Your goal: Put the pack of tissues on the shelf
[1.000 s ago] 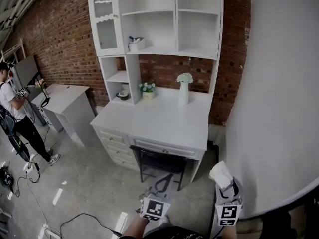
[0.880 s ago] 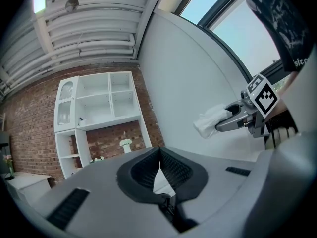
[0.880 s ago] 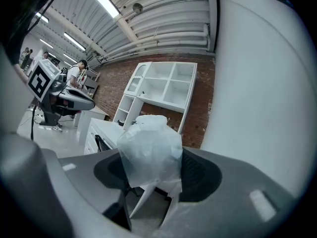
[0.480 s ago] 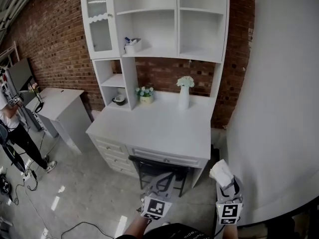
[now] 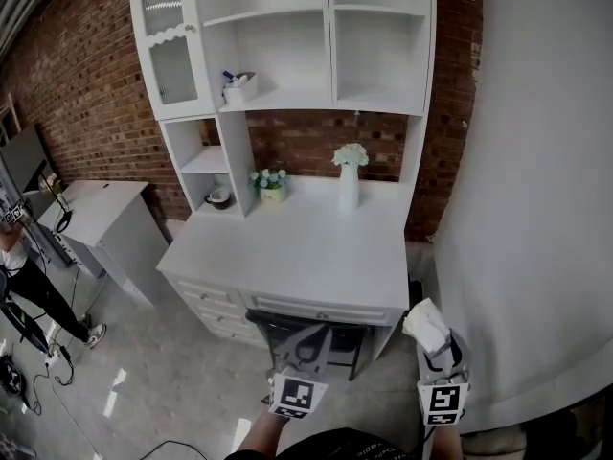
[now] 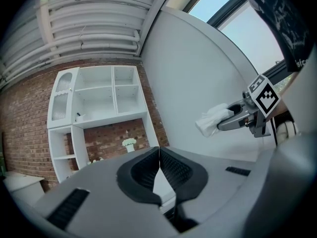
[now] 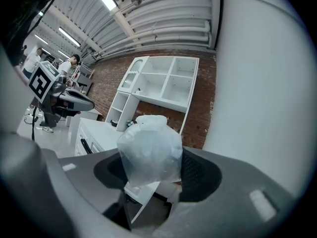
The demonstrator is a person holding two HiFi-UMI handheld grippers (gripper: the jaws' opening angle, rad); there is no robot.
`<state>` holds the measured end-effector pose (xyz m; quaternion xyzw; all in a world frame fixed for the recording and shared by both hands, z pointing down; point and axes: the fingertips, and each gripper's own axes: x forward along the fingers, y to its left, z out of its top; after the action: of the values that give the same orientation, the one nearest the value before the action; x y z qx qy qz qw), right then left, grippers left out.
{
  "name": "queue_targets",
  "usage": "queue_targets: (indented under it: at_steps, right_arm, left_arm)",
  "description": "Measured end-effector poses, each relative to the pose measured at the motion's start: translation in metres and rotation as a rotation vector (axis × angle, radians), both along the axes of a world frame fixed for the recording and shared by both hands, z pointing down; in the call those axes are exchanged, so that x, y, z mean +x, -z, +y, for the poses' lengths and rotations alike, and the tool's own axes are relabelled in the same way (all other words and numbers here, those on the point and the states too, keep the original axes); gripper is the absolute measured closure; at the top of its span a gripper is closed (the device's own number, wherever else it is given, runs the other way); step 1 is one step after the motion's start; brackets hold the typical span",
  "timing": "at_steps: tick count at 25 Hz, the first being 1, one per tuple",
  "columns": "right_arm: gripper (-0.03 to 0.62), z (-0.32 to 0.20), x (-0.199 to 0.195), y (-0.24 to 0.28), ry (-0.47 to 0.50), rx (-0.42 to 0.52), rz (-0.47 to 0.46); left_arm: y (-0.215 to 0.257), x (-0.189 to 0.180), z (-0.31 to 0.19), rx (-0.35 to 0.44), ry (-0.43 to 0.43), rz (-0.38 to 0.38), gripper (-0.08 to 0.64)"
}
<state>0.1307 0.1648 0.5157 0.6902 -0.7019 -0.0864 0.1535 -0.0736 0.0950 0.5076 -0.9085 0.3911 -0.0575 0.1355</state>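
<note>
The pack of tissues (image 5: 425,325) is a white soft packet, and my right gripper (image 5: 439,346) is shut on it, low at the right of the head view. In the right gripper view the pack (image 7: 150,150) stands up between the dark pads and hides much of the desk behind it. My left gripper (image 5: 308,345) hangs beside it with its jaws shut and nothing in them (image 6: 158,165). The left gripper view also catches the pack (image 6: 212,119) out at the right. Ahead stands a white desk (image 5: 306,257) with a white shelf unit (image 5: 375,102) on it, some way from both grippers.
A dark chair (image 5: 306,326) is tucked under the desk. A white vase of flowers (image 5: 350,175) and a small flower pot (image 5: 268,182) stand on the desktop; a box (image 5: 239,87) sits on a shelf. A curved white wall (image 5: 536,209) is close on the right. A second desk (image 5: 96,209) and a person (image 5: 24,281) are at left.
The desk and shelf unit have come nearer and slid left in the head view. Both grippers keep their places, the right still holding the pack. The person has drifted toward the left edge.
</note>
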Motion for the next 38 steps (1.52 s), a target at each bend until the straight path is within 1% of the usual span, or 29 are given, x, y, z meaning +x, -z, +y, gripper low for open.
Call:
queue_targets:
  at_steps: [8,11,16,26,29,33,36,38]
  right_arm:
    - [0.339,-0.018,-0.007,-0.005,0.006,-0.003,-0.011]
    - [0.339,-0.026,-0.009,-0.006,0.017,-0.007,-0.008]
    - [0.339,-0.047,-0.005,-0.004,0.035,-0.003,0.002]
    - [0.339,-0.099,0.022,-0.007,0.074,-0.022,0.014]
    - [0.339,-0.118,0.041,-0.009,0.071,-0.024,0.007]
    - [0.339,-0.145,0.059,-0.008,0.075,-0.021,-0.005]
    - [0.339,-0.164,0.068,-0.007,0.087,-0.028,-0.004]
    - [0.339,-0.175,0.076,-0.008,0.089,-0.033,-0.013]
  left_arm:
    - [-0.006,-0.011,-0.013,-0.012,0.016,0.002,0.549]
    - [-0.009,-0.016,-0.02,-0.018,0.032,-0.006,0.549]
    - [-0.01,-0.018,-0.039,-0.025,0.068,0.005,0.549]
    - [-0.014,0.015,-0.087,-0.045,0.084,0.005,0.549]
    - [-0.016,0.034,-0.102,-0.059,0.077,0.014,0.549]
    - [-0.019,0.049,-0.123,-0.056,0.086,-0.019,0.549]
    - [-0.023,0.057,-0.137,-0.04,0.11,-0.077,0.549]
    - [-0.025,0.063,-0.147,-0.045,0.117,-0.085,0.549]
